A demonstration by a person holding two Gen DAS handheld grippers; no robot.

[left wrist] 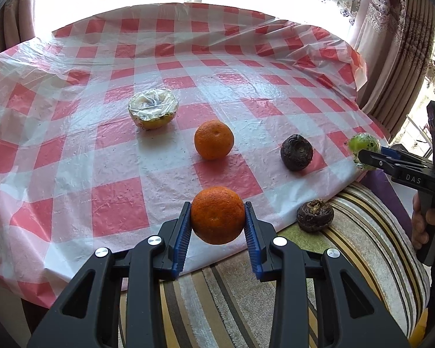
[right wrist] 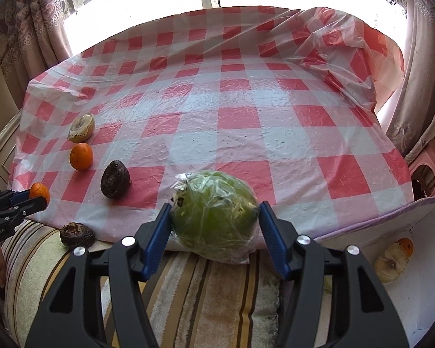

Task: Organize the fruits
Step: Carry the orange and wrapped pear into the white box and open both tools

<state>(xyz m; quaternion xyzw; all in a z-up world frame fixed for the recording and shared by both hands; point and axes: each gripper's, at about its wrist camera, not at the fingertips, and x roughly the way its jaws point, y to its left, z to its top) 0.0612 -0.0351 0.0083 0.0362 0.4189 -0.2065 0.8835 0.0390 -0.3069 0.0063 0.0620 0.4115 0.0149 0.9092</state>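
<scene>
My left gripper [left wrist: 217, 204] is shut on an orange [left wrist: 217, 217], held just off the near edge of the checked table [left wrist: 116, 208]. Seen from the right wrist view, that gripper [right wrist: 40, 197] and its orange [right wrist: 39, 190] are at the far left. My right gripper [right wrist: 214, 203] is shut on a green fruit wrapped in clear film [right wrist: 214, 217], with both blue pads against its sides. In the left wrist view the right gripper [left wrist: 362, 156] holds this green fruit [left wrist: 364, 143] at the table's right edge. A hand [left wrist: 426, 226] grips its handle.
On the cloth lie a second orange [left wrist: 214, 139], a dark round fruit [left wrist: 296, 152] and a film-covered yellow half fruit [left wrist: 153, 108]. Another dark fruit [left wrist: 315, 215] rests on the striped cushion [left wrist: 362, 232]. A white box [right wrist: 420, 290] at right holds a pale fruit [right wrist: 391, 264] and an orange [right wrist: 406, 245].
</scene>
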